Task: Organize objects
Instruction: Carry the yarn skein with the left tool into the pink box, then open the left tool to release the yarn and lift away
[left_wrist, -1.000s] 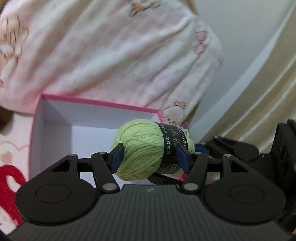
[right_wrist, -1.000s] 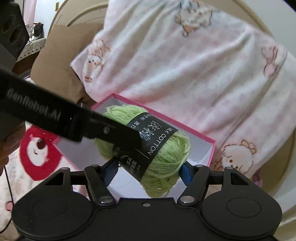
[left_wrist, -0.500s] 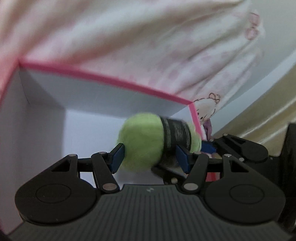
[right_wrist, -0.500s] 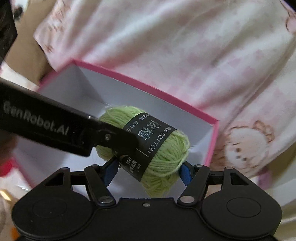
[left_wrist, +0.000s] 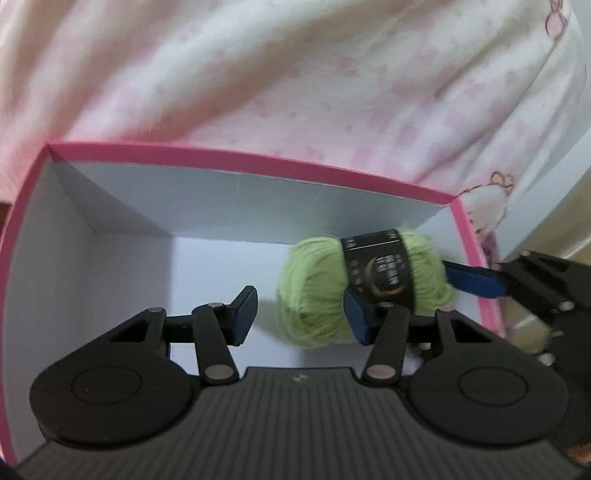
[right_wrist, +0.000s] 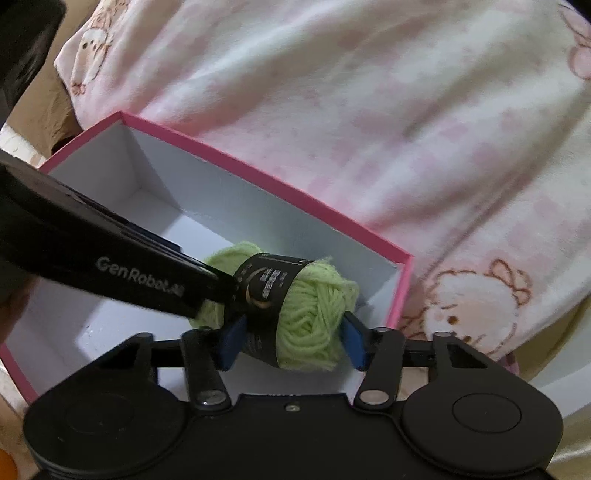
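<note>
A light green yarn ball with a black paper band lies low inside the pink-rimmed white box, at its right end. My left gripper is open; the ball sits right of its gap, against its right finger. My right gripper still has its blue pads on both sides of the yarn ball, shut on it. The right gripper's blue finger shows behind the ball in the left wrist view. The box also shows in the right wrist view, with the left gripper's black body crossing it.
A pink and white blanket with cartoon animals is heaped right behind the box. A brown cushion lies at the far left. A pale wall and beige curtain stand to the right.
Both grippers lowered the yarn ball into the box. My left gripper let go of it and shifted left, so the ball is now held by the right gripper alone.
</note>
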